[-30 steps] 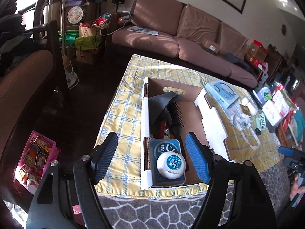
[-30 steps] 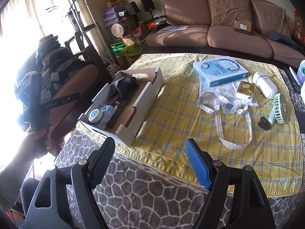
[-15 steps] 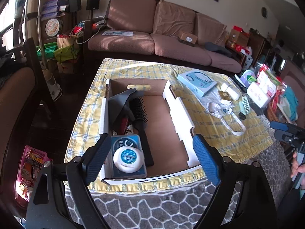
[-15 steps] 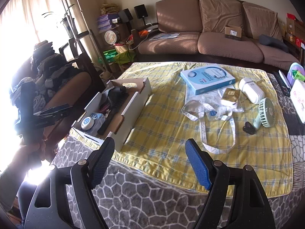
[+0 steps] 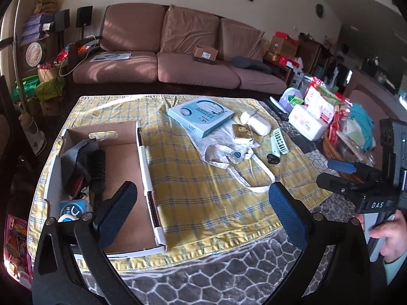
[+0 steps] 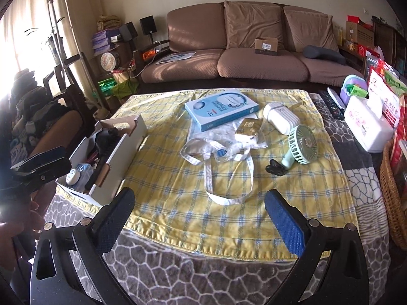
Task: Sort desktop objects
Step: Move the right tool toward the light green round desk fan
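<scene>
Both claws were opening and nothing was held between the jaws: the left gripper (image 5: 201, 203) was poised over the near edge of the yellow checked tablecloth (image 5: 203, 193), the right gripper (image 6: 198, 212) likewise. The open cardboard box (image 5: 145, 167) stood at the cloth's left edge. The mint-green handheld fan (image 6: 301, 145), lying beside a small black clip (image 6: 274, 169) near the right edge, was judged light, rigid and probably fragile at its grille; its handle was judged the best hold. The white cloth tote bag (image 6: 218, 152) at mid-cloth was judged limp, best pinched at a strap.
</scene>
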A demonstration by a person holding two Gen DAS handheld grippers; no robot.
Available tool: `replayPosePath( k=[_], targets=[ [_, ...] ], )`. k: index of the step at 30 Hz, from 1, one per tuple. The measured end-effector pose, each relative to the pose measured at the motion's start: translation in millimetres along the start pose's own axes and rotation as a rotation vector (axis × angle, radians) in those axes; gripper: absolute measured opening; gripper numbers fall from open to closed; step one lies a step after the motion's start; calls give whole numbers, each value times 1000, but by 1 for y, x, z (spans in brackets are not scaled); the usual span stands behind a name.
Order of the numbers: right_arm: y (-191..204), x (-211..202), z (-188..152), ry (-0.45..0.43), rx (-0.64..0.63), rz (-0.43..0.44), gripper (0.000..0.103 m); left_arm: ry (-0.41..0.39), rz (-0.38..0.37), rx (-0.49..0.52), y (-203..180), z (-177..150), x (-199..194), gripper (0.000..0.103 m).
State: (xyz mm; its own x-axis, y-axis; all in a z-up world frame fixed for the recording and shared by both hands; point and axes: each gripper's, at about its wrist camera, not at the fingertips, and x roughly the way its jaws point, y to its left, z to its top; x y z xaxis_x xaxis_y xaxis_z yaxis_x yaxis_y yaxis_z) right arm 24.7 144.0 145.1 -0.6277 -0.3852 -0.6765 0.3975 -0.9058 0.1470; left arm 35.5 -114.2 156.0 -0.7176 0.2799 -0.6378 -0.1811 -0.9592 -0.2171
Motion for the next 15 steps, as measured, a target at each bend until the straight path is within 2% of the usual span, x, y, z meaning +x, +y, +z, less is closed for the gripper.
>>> replayPosePath(
  k=[8,15],
  targets=[
    [-80,-13,-2,-12,92,-37,103,25,-27,47,-54,13,50,103],
    [-143,-2,2,-4,152,-85,103,65,-41,95,-95,19,111,103]
  ],
)
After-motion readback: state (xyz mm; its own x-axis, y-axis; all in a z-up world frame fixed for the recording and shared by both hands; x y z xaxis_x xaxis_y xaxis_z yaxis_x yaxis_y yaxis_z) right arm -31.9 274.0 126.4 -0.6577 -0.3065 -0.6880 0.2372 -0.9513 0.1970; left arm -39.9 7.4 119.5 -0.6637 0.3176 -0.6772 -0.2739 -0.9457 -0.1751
